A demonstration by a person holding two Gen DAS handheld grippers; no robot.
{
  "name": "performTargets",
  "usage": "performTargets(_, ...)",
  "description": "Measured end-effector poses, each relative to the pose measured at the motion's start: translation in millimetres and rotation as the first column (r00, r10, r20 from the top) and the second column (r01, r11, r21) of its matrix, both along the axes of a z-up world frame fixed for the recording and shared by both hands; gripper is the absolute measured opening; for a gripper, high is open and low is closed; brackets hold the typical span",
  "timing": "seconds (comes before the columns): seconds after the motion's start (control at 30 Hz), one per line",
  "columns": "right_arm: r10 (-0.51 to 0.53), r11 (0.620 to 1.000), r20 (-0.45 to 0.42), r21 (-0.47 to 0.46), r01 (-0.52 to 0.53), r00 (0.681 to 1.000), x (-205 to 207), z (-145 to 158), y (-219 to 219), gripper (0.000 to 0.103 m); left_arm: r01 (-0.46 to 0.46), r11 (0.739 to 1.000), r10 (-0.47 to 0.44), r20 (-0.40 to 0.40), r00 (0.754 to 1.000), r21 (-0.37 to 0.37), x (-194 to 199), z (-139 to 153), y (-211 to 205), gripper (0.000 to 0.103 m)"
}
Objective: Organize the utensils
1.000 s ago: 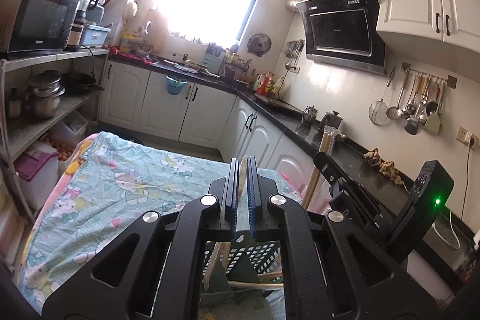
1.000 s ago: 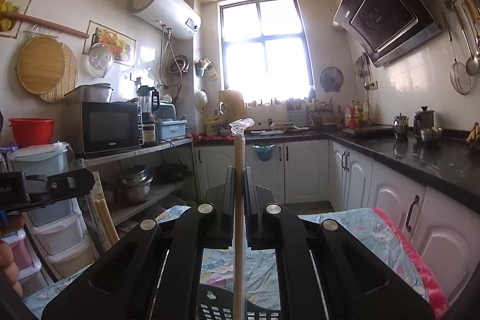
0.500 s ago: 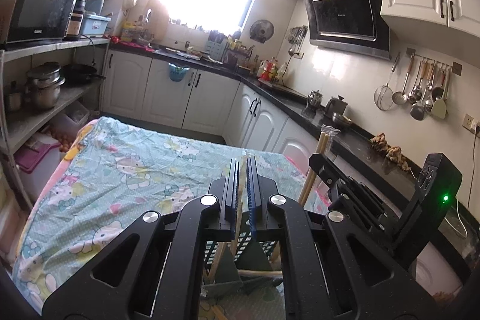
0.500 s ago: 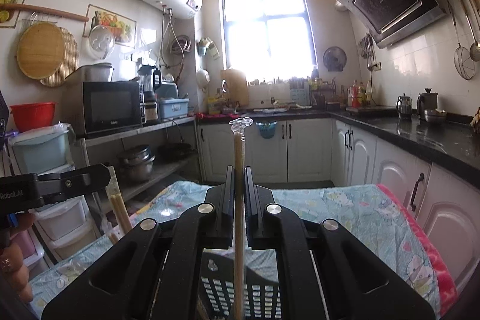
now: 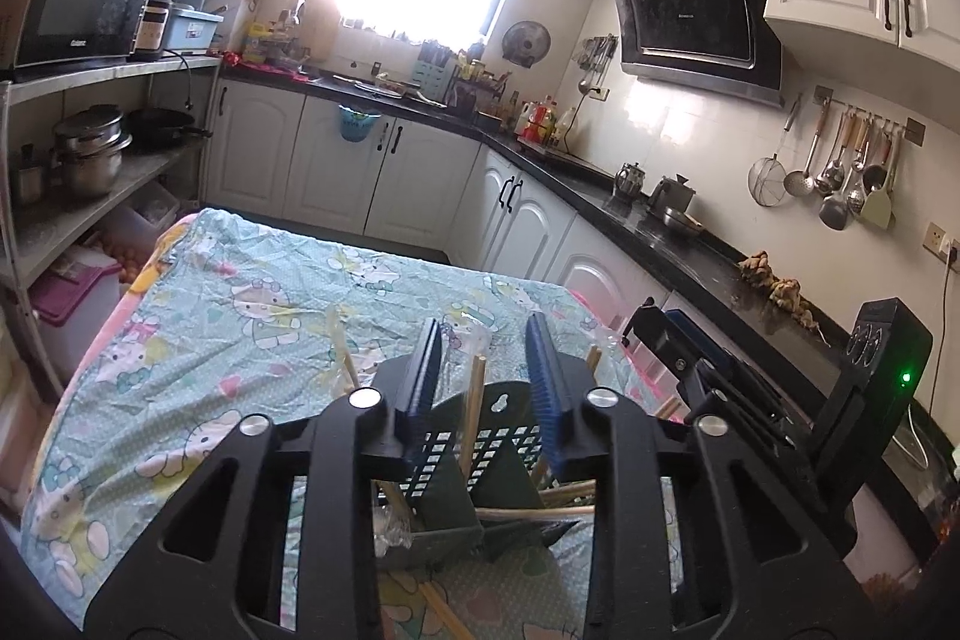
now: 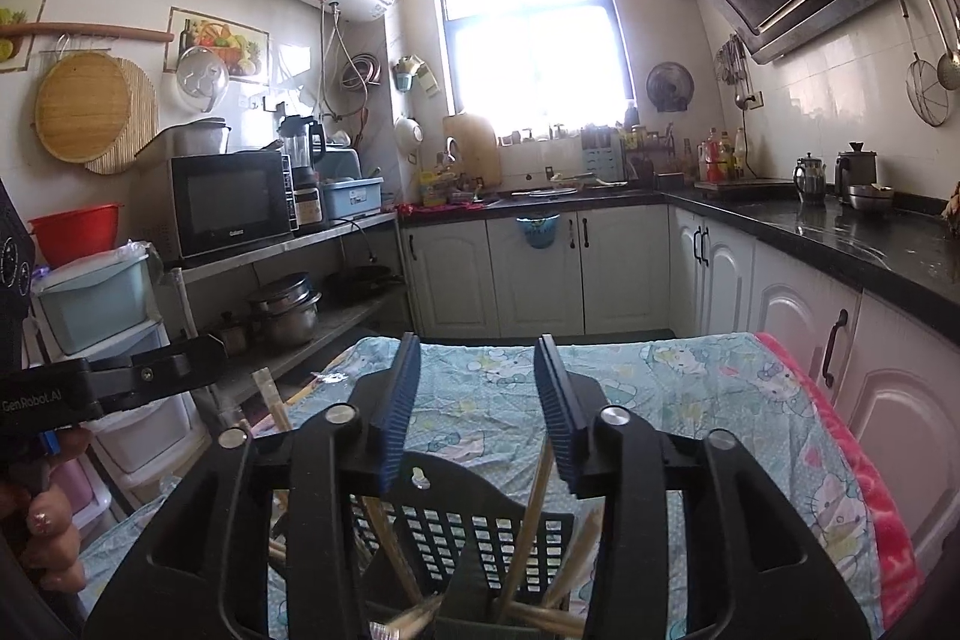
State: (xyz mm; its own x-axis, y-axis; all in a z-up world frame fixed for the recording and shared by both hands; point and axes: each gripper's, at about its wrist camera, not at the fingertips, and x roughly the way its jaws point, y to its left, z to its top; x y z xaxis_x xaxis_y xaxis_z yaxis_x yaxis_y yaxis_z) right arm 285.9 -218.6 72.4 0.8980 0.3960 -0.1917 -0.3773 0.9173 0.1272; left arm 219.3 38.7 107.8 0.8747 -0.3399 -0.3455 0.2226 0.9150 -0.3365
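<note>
A black perforated utensil holder [image 5: 480, 454] stands on the cloth-covered table and also shows in the right wrist view [image 6: 474, 538]. Several wrapped wooden chopsticks [image 5: 472, 418] lean inside it, also seen from the right wrist [image 6: 531, 514]. My left gripper [image 5: 483, 376] is open and empty just above the holder. My right gripper [image 6: 474, 400] is open and empty above the holder too. The right gripper's body [image 5: 750, 400] shows at the right of the left wrist view. The left gripper's body [image 6: 108, 388] shows at the left of the right wrist view.
The table carries a light blue cartoon-print cloth [image 5: 228, 334] with a pink edge [image 6: 864, 484]. White cabinets under a black counter [image 6: 840, 232] run along the right and back. An open shelf with pots [image 5: 84, 160] and a microwave [image 6: 231, 202] stands left.
Both grippers have opened and let go of their chopsticks, which now rest in the holder. Both cameras have tilted down toward the table.
</note>
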Motion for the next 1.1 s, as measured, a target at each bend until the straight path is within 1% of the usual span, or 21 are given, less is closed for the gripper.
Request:
performTargets(0.03,0.0,1.0,-0.004,0.0,0.0,1.0,-1.7,0.6,-1.2,0.043,0.0,1.0,0.0,0.003,1.0,0.002,-2.3,1.4,0.1,0.032)
performTargets(0.07,-0.001,1.0,-0.011,0.001,0.001,1.0,-4.0,1.3,-2.8,0.045,-0.001,1.0,0.001,0.004,1.0,0.004,-4.6,2.4,0.5,0.034)
performTargets(0.13,-0.005,1.0,-0.027,0.005,0.005,1.0,-8.8,2.6,-6.2,0.047,-0.002,1.0,0.002,0.005,1.0,0.006,-8.4,4.1,0.8,0.042)
performTargets(0.17,-0.003,1.0,-0.031,0.006,0.003,1.0,-10.6,3.5,-8.0,0.048,-0.001,1.0,0.001,0.006,1.0,0.007,-11.0,5.1,0.8,0.043)
performTargets(0.23,0.0,1.0,-0.037,0.001,0.0,0.999,-17.0,5.4,-9.7,0.05,0.002,1.0,-0.002,0.004,1.0,0.007,-15.4,6.3,1.1,0.05)
performTargets(0.3,0.001,1.0,-0.043,-0.003,-0.001,0.999,-22.7,7.1,-12.0,0.054,0.006,1.0,-0.006,0.002,1.0,0.008,-19.7,7.4,0.8,0.056)
performTargets(0.37,0.005,1.0,-0.049,-0.004,-0.005,0.999,-28.1,8.5,-14.6,0.057,0.008,1.0,-0.008,0.003,1.0,0.009,-24.2,8.7,0.7,0.059)
performTargets(0.43,0.008,1.0,-0.055,-0.008,-0.009,0.998,-34.5,9.7,-16.5,0.059,0.01,1.0,-0.01,0.004,1.0,0.008,-27.8,9.8,1.2,0.068)
performTargets(0.47,0.009,1.0,-0.058,-0.01,-0.01,0.998,-36.3,10.2,-17.4,0.06,0.01,1.0,-0.01,0.004,1.0,0.008,-29.4,10.0,1.6,0.071)
performTargets(0.53,0.013,1.0,-0.066,-0.012,-0.013,0.998,-42.5,10.8,-19.4,0.061,0.008,1.0,-0.008,0.005,1.0,0.006,-33.6,10.1,2.2,0.08)
performTargets(0.63,0.021,1.0,-0.089,-0.005,-0.021,0.996,-48.9,10.2,-21.8,0.063,0.009,1.0,-0.009,0.0,1.0,-0.002,-39.1,9.1,3.8,0.091)
performTargets(0.77,0.035,0.999,-0.119,0.0,-0.035,0.992,-57.1,6.6,-23.5,0.065,0.006,1.0,-0.006,-0.001,1.0,-0.003,-45.7,6.9,4.9,0.092)
performTargets(1.1,0.068,0.995,-0.172,-0.063,-0.08,0.983,-81.0,-7.0,-19.6,0.068,-0.007,1.0,0.007,-0.032,0.999,-0.019,-60.7,-2.4,11.6,0.092)
